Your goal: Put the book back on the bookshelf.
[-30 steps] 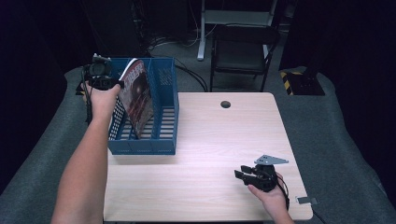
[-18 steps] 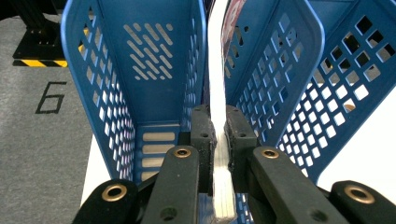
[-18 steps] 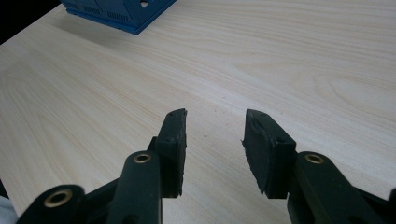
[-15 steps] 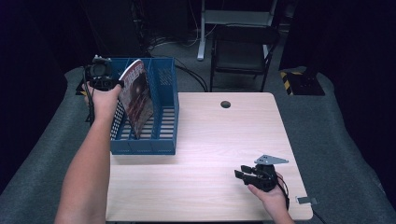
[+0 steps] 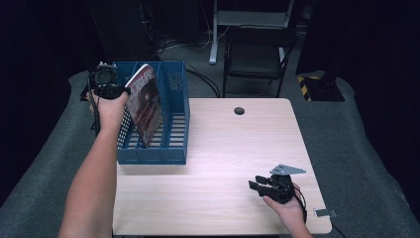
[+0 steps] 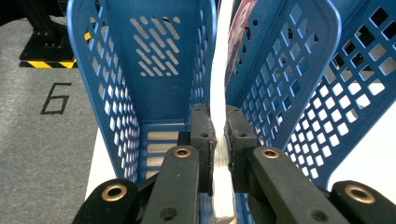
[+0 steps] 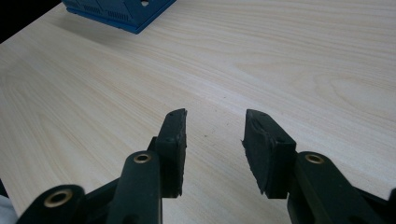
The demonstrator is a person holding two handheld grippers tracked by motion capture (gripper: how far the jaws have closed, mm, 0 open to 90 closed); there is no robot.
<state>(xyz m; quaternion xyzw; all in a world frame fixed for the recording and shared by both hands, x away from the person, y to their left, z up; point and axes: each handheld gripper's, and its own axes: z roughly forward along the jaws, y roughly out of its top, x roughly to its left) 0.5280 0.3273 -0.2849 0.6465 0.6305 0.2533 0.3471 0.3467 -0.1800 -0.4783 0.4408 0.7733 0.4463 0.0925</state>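
L jaws [image 6: 219, 140] clamped on mag [image 5: 146, 101], tilted in blue rack [image 5: 173, 148], no shift since a sec ago—not seated yet; R jaws [image 7: 215, 140] half-open, empty over table [image 5: 223, 148].

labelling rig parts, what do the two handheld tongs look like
Both are black two-jaw tongs with brass-coloured rivets on the linkage arms. The right tongs carry a grey three-cornered plate on top. The left tongs have blocky black pads. Both forearms are bare, no sleeves showing.

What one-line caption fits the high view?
Left gripper clamps a magazine standing in the blue file rack; right gripper open.
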